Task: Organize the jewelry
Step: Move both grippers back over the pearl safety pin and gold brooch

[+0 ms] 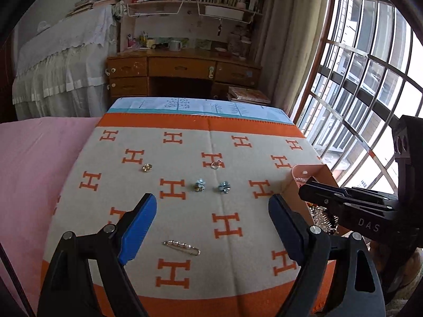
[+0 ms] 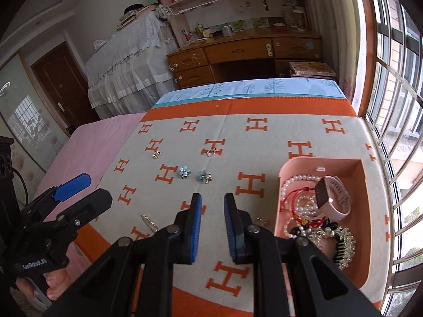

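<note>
Blanket (image 1: 185,206) with orange "H" letters

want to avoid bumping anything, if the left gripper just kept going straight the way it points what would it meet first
Probably the cream blanket with orange H letters, near the two small blue flower-shaped earrings ahead of its open jaws. The left gripper has nothing between its fingers; depth is uncertain.

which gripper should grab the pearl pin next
Left, probably. The left gripper stands wide open with the pearl pin lying on the blanket between its fingers. The right gripper is narrowly open, empty, and sits nearer the pink tray.
</note>
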A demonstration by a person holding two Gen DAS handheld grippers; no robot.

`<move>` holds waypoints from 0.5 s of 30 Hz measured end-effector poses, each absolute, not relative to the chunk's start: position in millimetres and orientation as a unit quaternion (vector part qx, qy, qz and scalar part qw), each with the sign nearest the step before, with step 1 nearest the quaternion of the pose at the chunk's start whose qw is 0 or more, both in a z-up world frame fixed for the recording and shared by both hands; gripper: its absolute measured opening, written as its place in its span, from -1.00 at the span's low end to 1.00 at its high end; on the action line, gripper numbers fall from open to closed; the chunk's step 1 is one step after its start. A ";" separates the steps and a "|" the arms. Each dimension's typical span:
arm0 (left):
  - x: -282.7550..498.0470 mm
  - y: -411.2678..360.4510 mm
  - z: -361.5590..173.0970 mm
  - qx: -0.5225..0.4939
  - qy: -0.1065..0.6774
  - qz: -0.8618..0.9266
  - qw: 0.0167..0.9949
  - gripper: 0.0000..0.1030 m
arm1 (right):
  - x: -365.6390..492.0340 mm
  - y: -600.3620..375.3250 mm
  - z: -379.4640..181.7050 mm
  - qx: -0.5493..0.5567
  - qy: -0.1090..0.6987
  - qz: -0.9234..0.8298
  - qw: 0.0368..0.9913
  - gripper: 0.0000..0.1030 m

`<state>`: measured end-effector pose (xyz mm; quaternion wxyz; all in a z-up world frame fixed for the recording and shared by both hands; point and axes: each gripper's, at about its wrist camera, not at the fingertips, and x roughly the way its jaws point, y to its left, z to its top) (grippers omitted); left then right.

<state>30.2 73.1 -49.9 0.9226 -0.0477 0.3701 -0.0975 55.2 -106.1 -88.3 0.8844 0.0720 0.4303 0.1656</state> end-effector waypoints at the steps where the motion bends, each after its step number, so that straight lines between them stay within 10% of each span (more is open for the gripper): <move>1: 30.7 79.8 -51.4 -0.049 0.372 -0.090 0.923 0.65 | 55.3 -99.5 -87.8 0.065 0.430 0.172 0.884 -0.66; 15: 43.1 161.6 -61.5 -0.071 0.390 -0.016 0.918 0.66 | 76.9 -24.4 -100.6 0.006 0.470 0.253 0.846 -0.66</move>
